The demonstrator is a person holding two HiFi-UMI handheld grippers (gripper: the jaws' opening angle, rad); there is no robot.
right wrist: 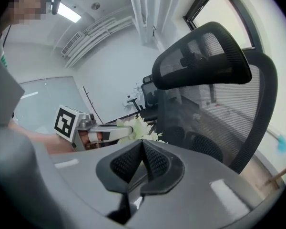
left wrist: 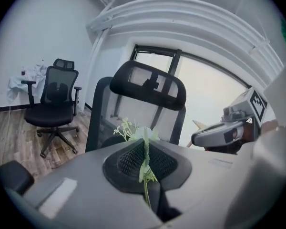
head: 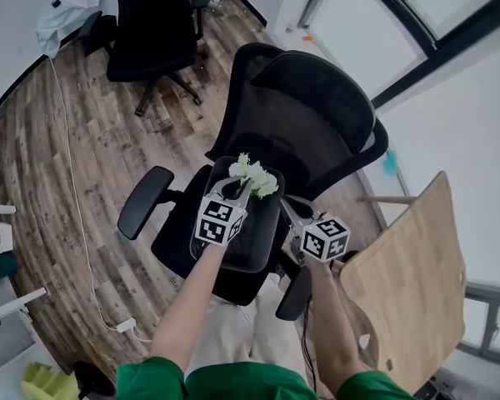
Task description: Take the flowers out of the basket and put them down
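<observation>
Small sprig of white-green flowers [head: 254, 176] w/ thin green stem was pinched in the left gripper [head: 240, 192], jaws closed on the stem, blooms past the tips. It was held in air above the black mesh office chair [head: 308, 115]. Right gripper [head: 285, 202] sat just beside it, jaws together, nothing btw them. Dark round-cornered container w/ pale rim [head: 202, 207] sat right under both. 2nd black office chair [head: 154, 23] stood further back on the wood-plank floor [head: 58, 165], and a light wood board [head: 408, 282] was at right.

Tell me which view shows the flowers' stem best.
The left gripper view: the left gripper is shut on the flowers, their stem close up between its jaws. The head view shows only pale blooms at that gripper's tip; the right gripper view shows blooms beside it, no stem.
</observation>
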